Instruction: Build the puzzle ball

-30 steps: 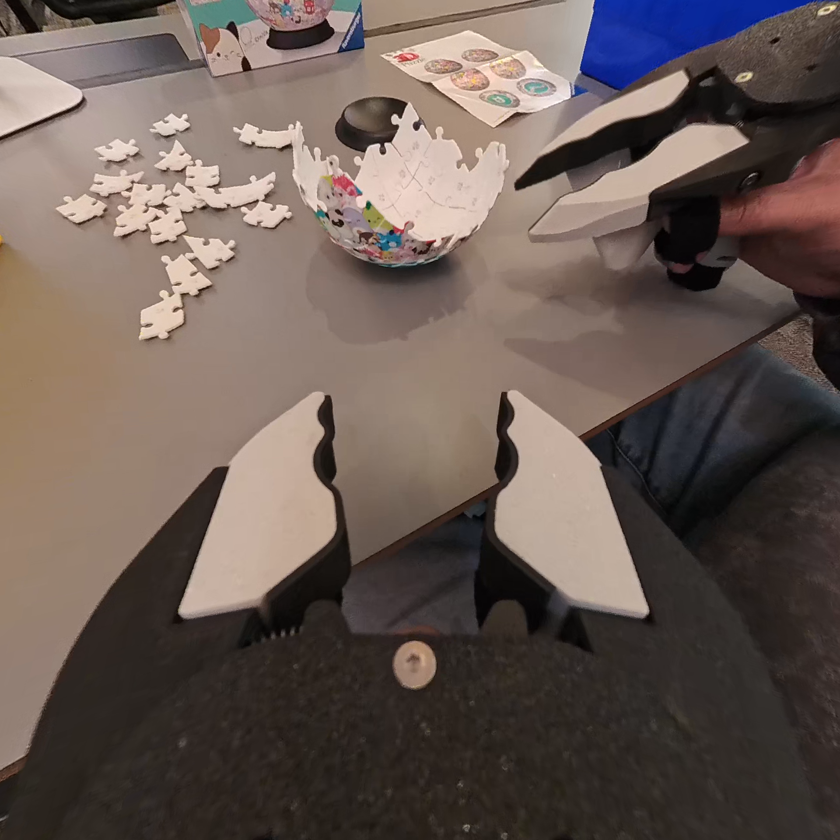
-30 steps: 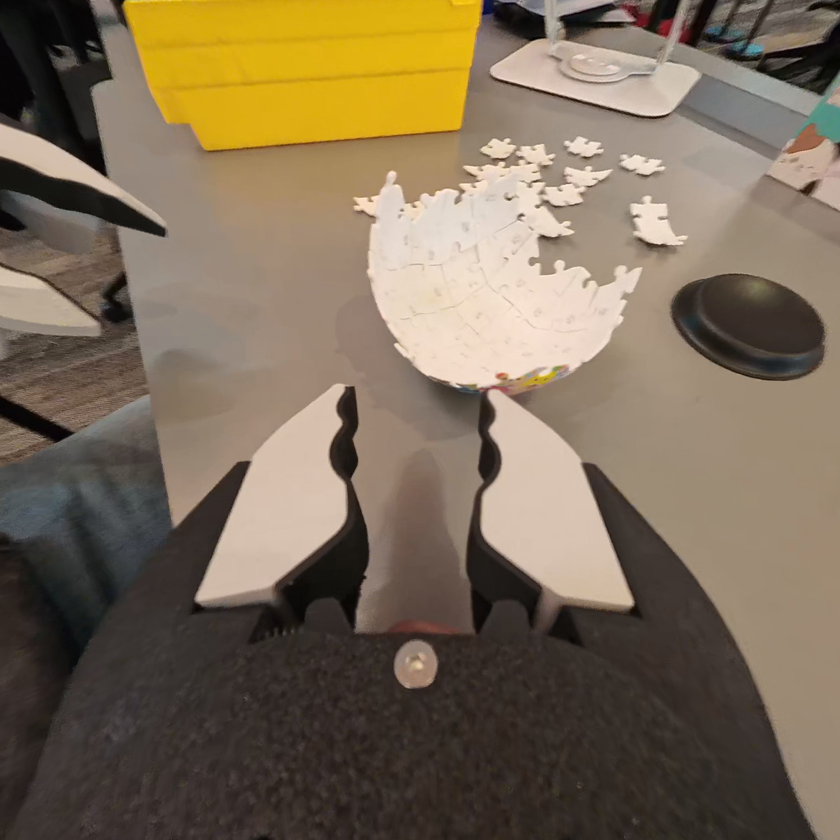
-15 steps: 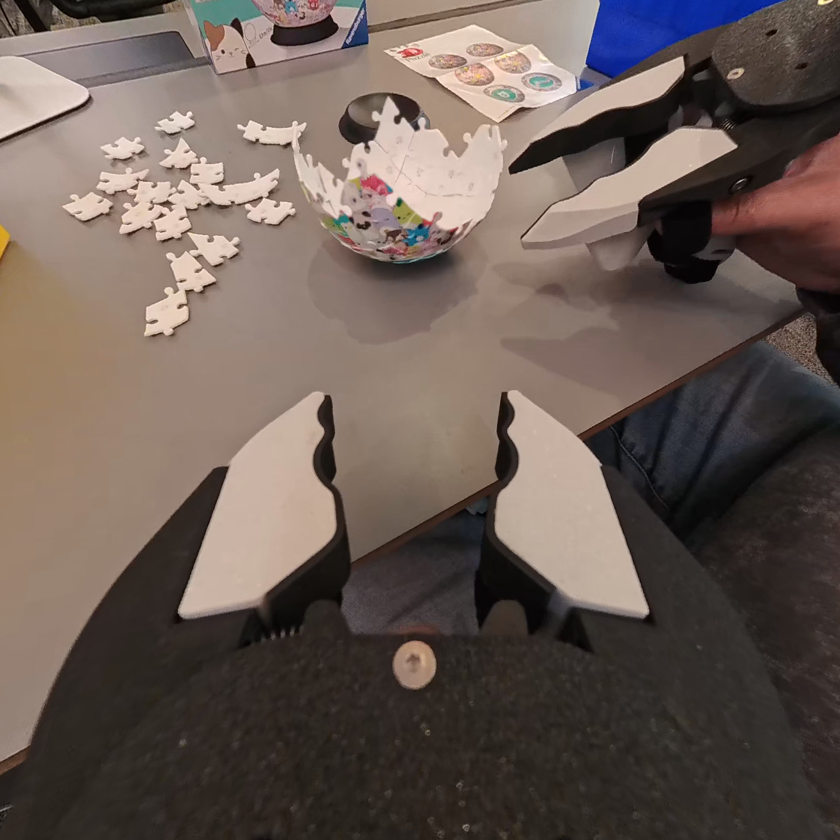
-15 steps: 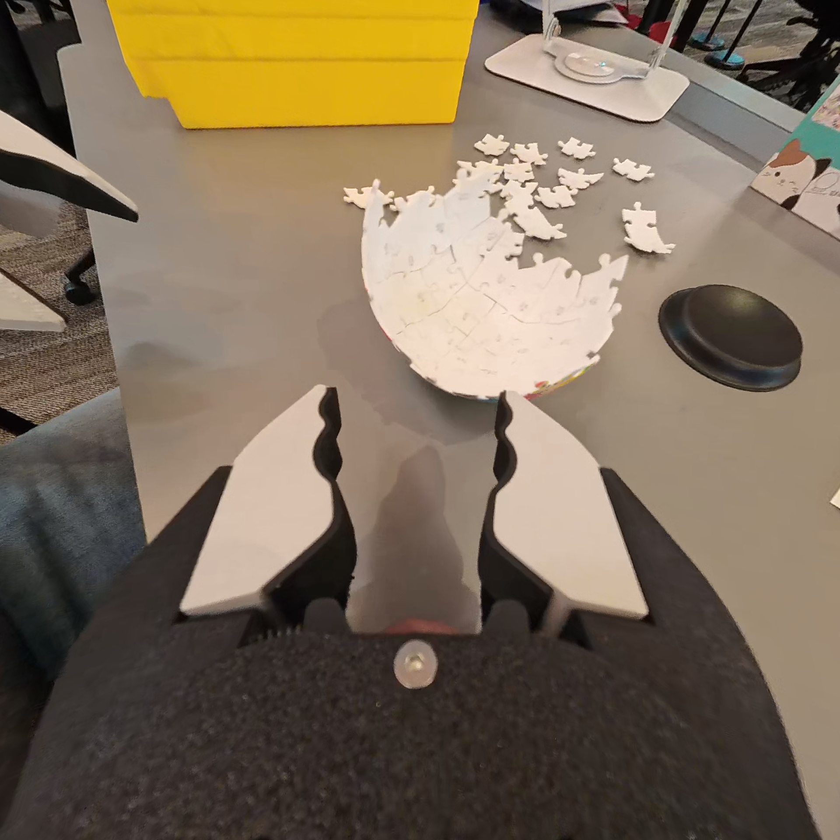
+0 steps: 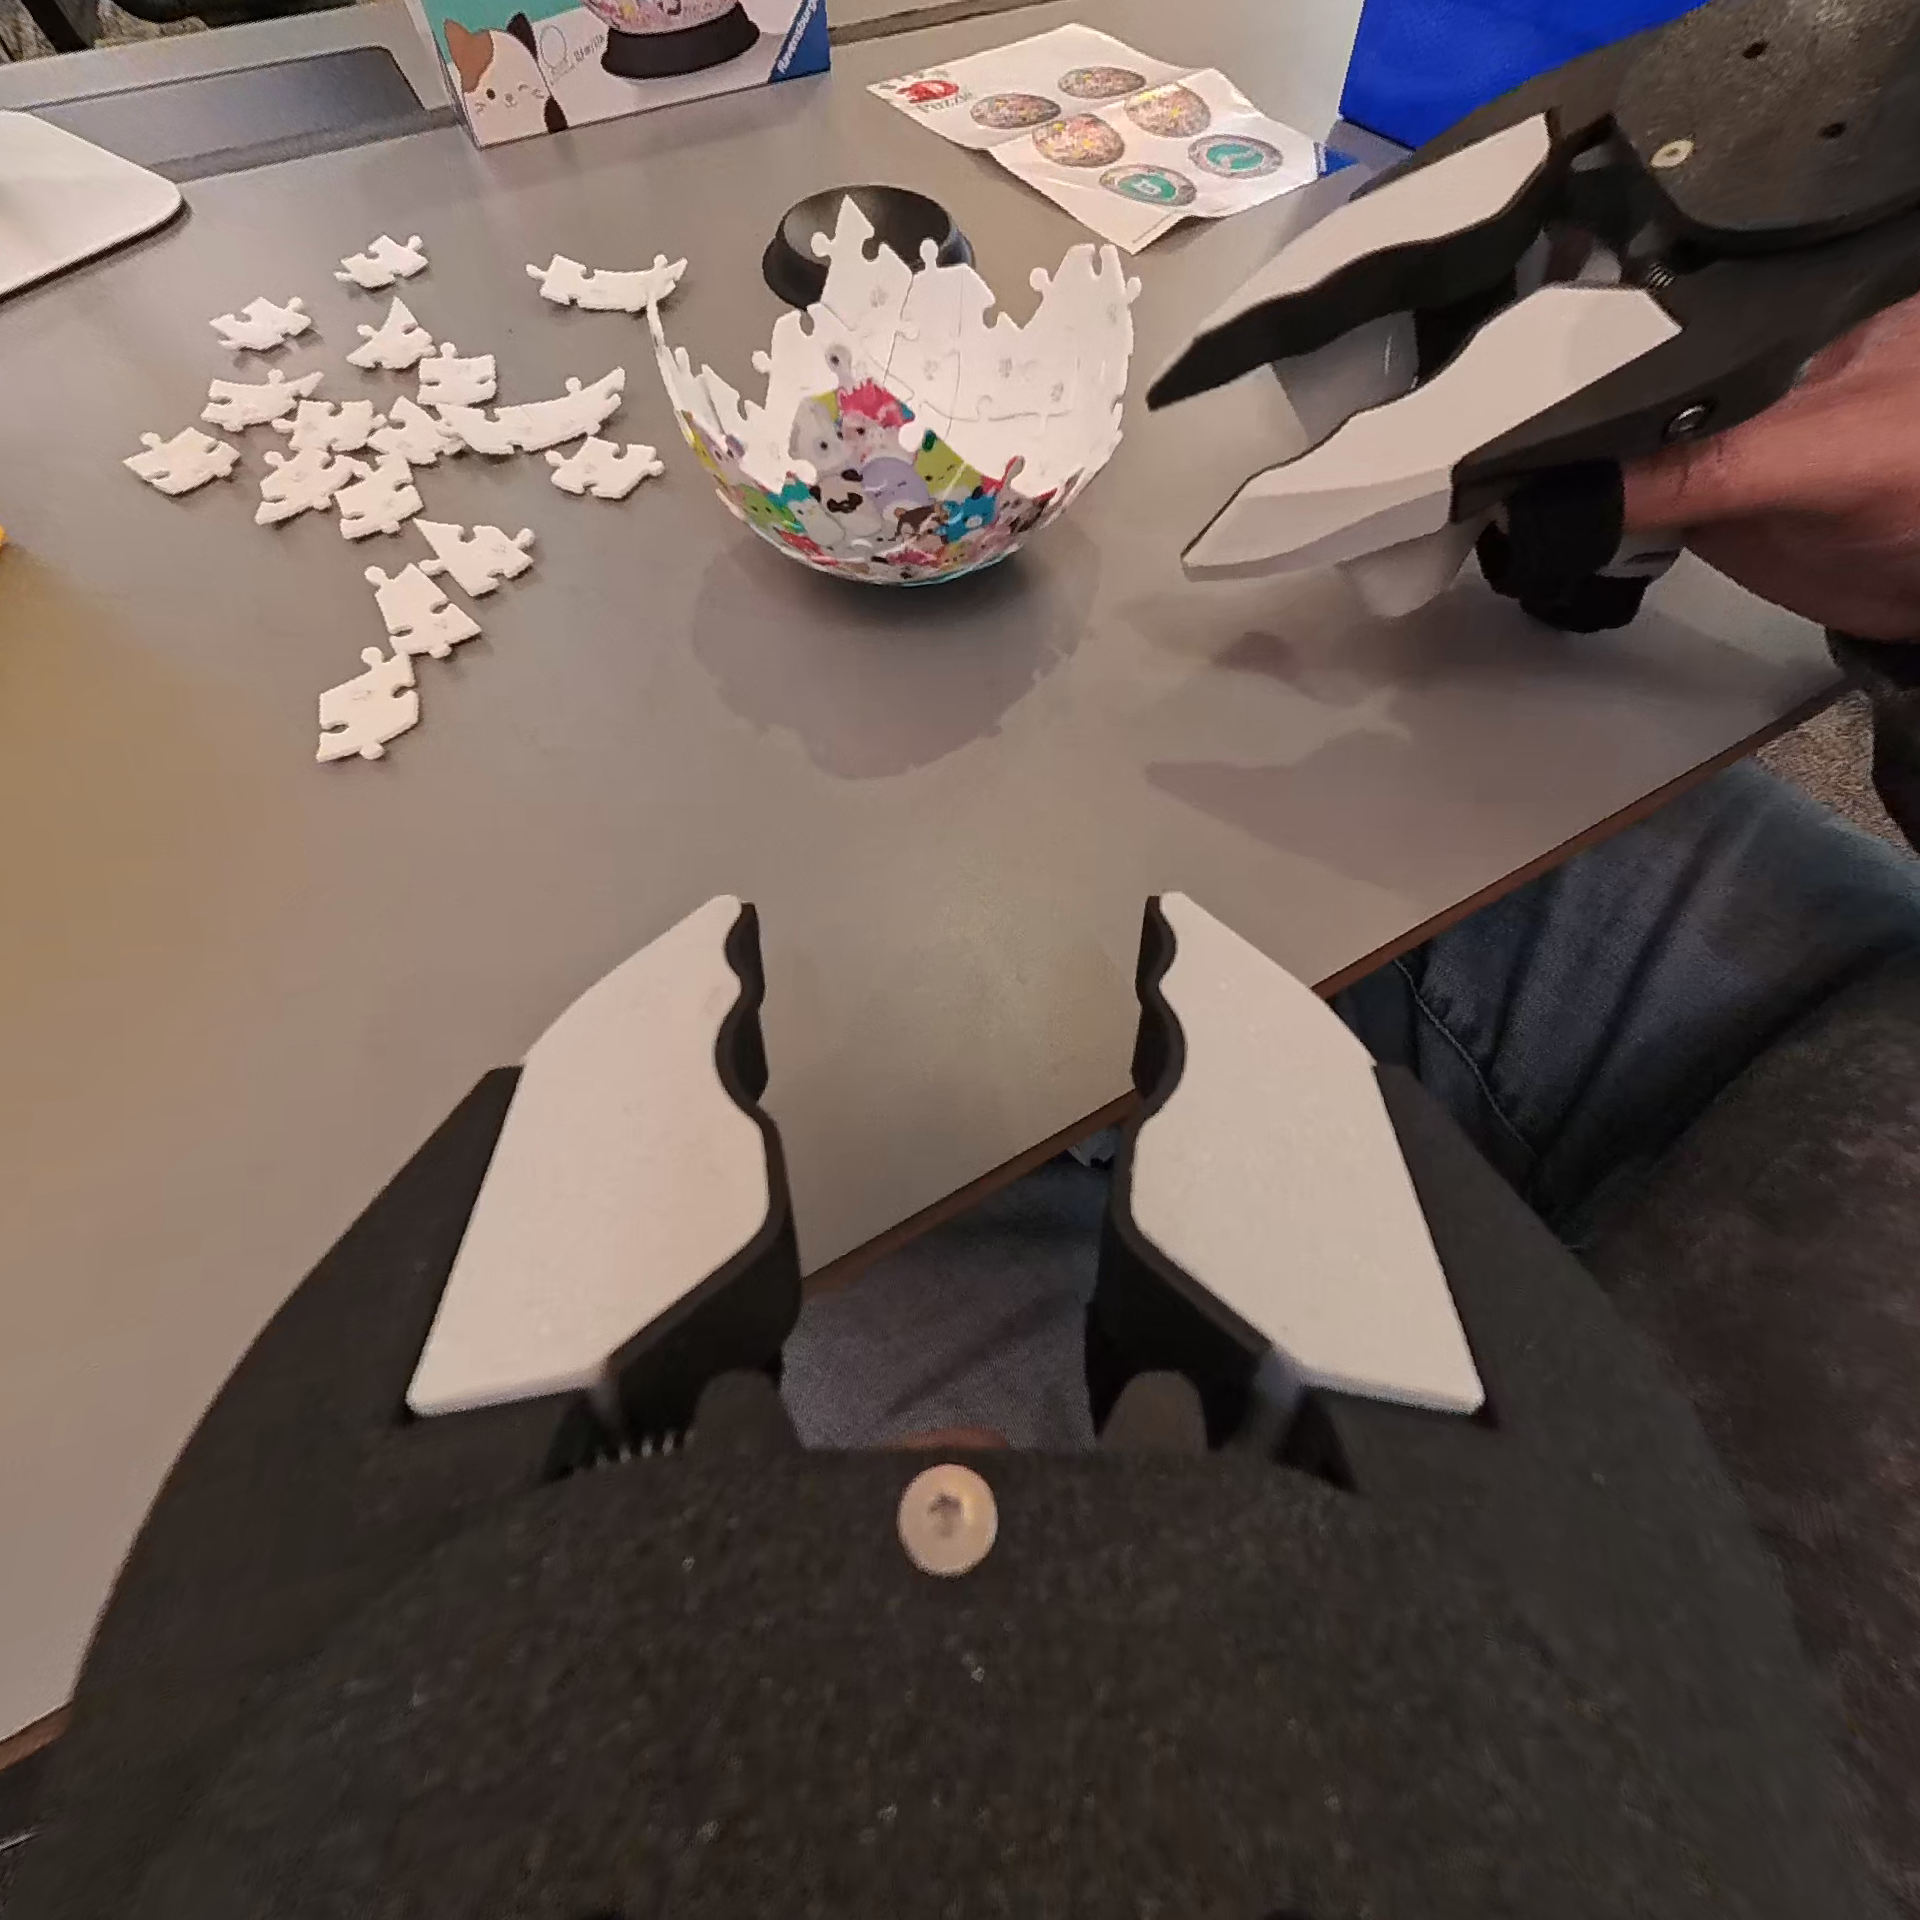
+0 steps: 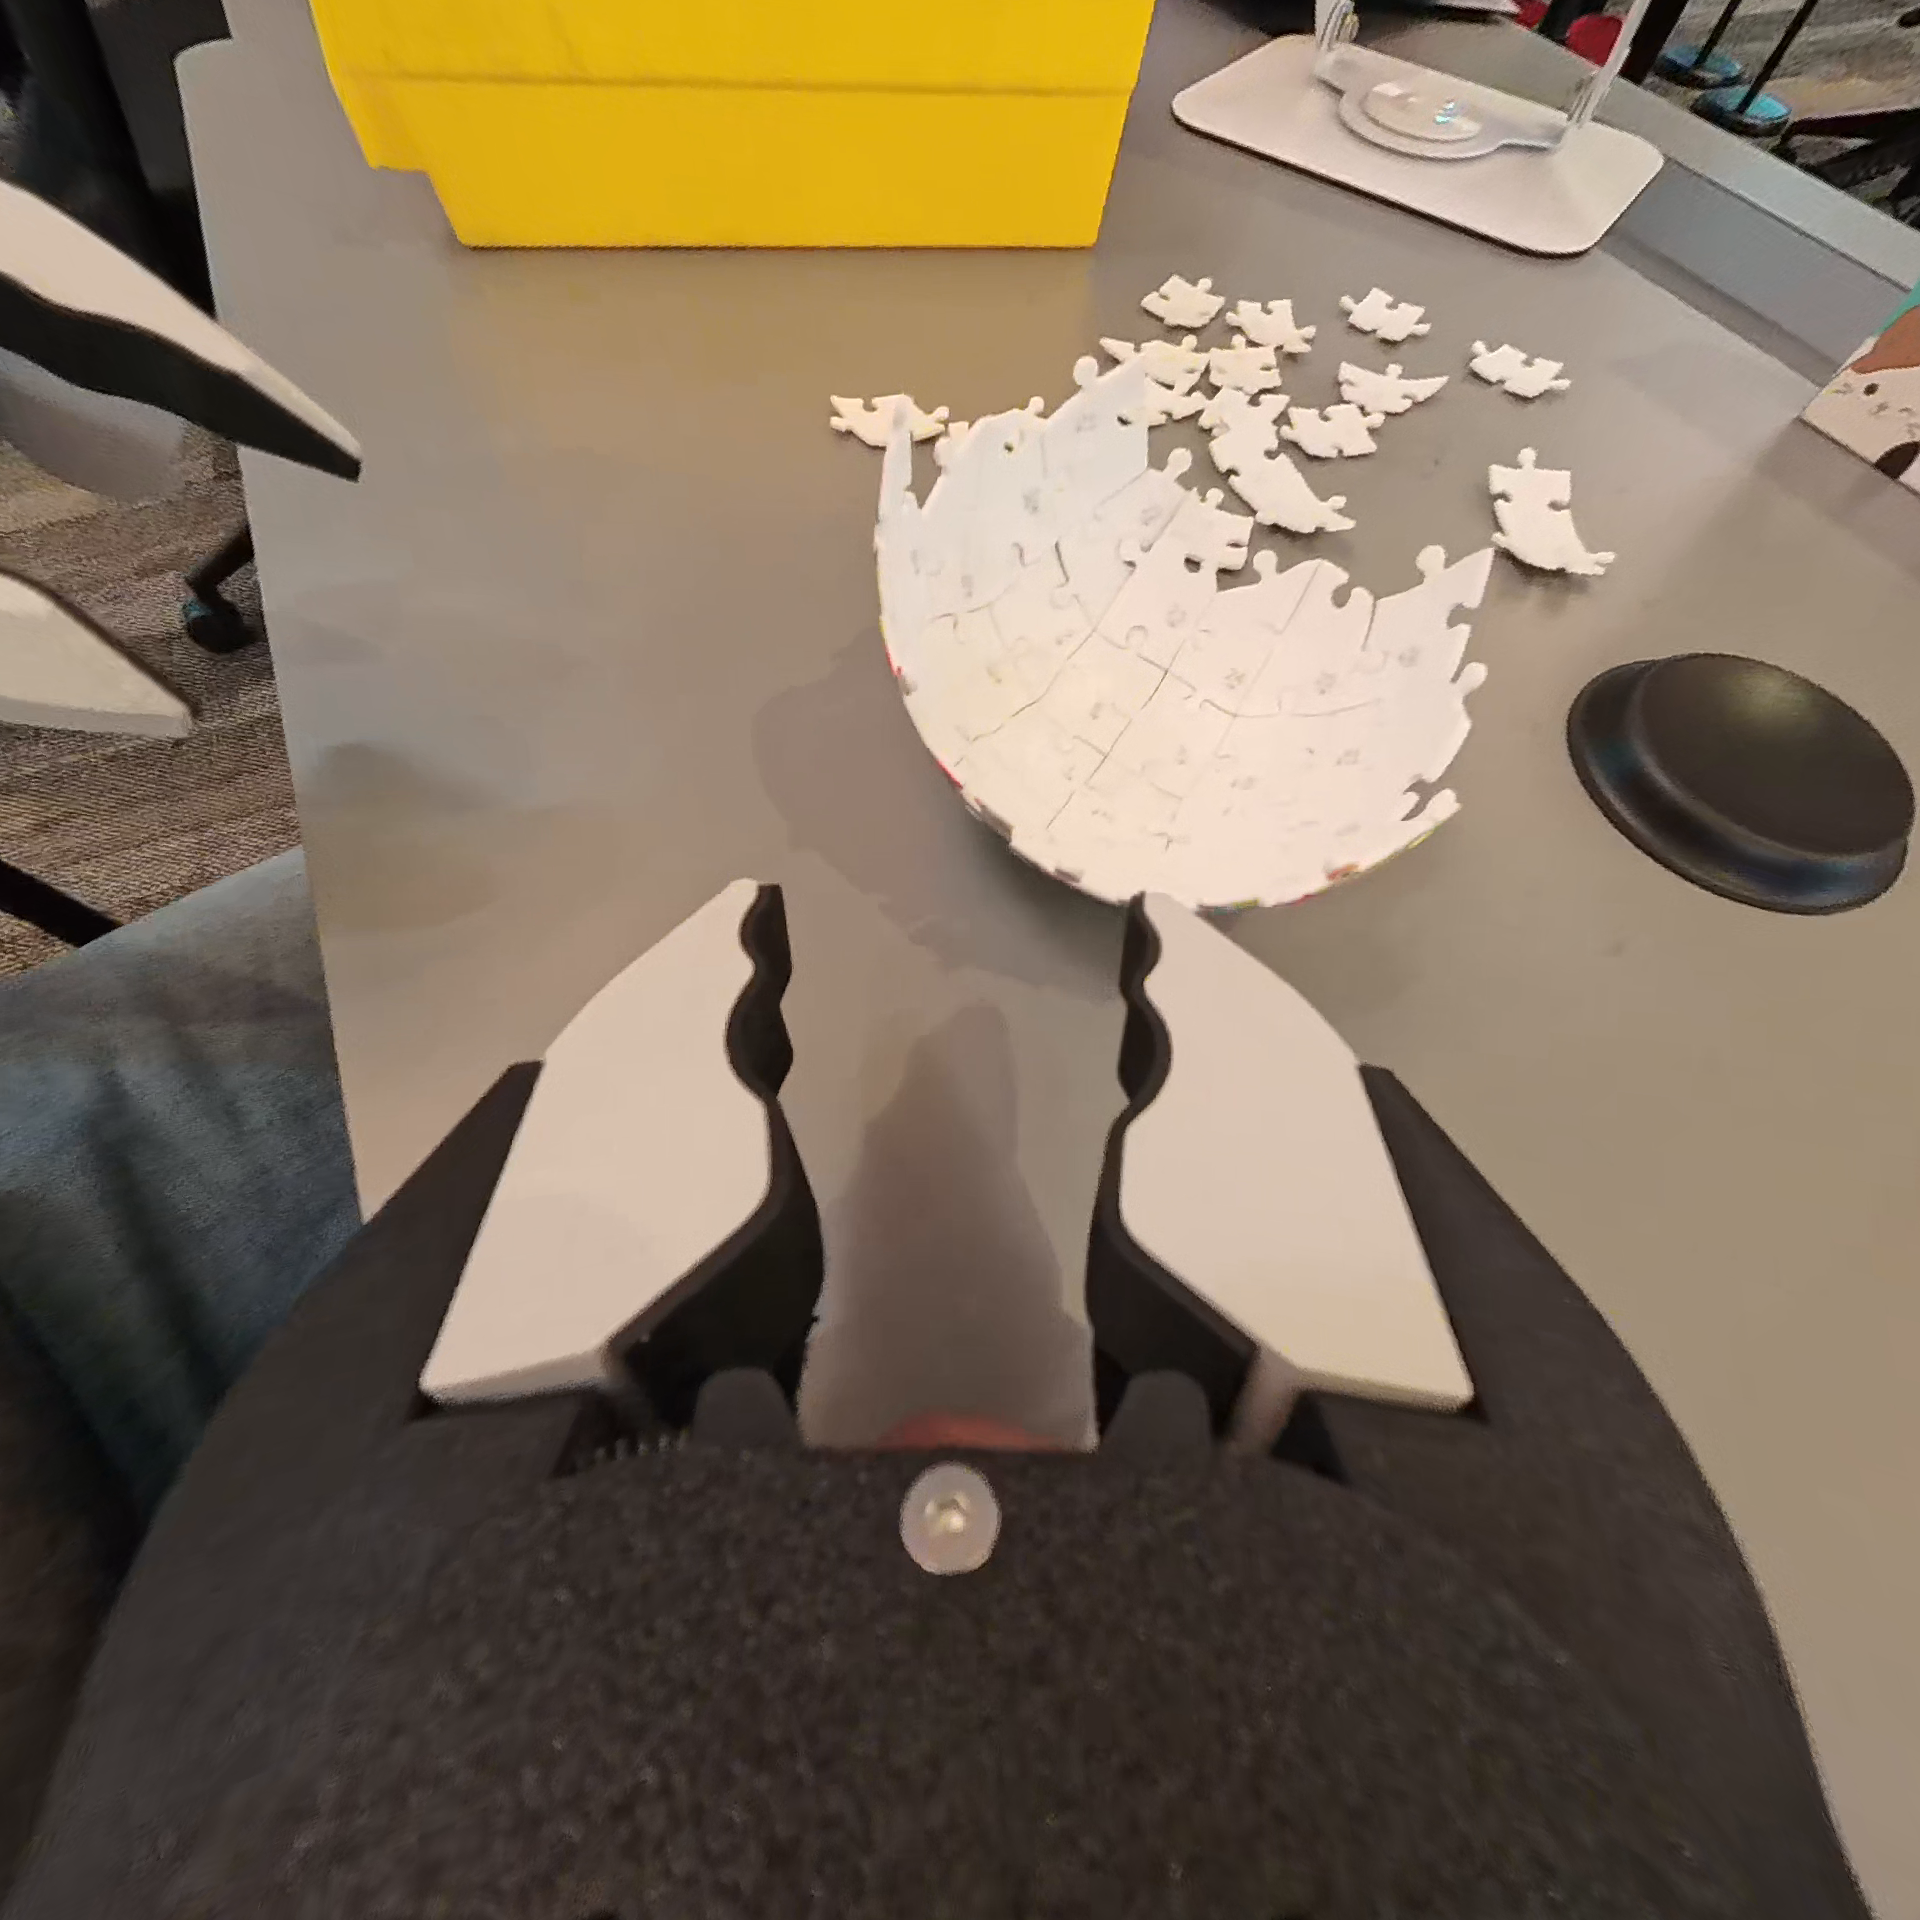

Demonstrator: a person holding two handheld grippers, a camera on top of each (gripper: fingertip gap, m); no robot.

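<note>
Grey counter (image 5: 260,935) fills the left wrist view, its near edge running diagonally past a person's jeans. The left gripper (image 5: 945,925) hangs over that edge with its jaws spread and nothing between them. Farther in, the half-built ball (image 5: 894,416) sits on the counter as an open bowl, coloured outside, white inside. Loose pieces (image 5: 384,468) lie scattered to its left, well apart from the gripper. A black stand (image 5: 800,239) shows just behind the ball, with a box (image 5: 623,62) and a leaflet (image 5: 1101,125) beyond. The right gripper (image 5: 1184,478), held in a hand (image 5: 1787,499), hovers near the ball's right side, jaws parted and empty.

From the right wrist view, the right gripper (image 6: 951,904) is spread over bare counter (image 6: 520,520), its right fingertip just before the ball (image 6: 1164,675). Pieces (image 6: 1299,416) lie behind the ball, the stand (image 6: 1745,779) to its right. A yellow bin (image 6: 748,114) stands at the far end, near a white base (image 6: 1434,156).
</note>
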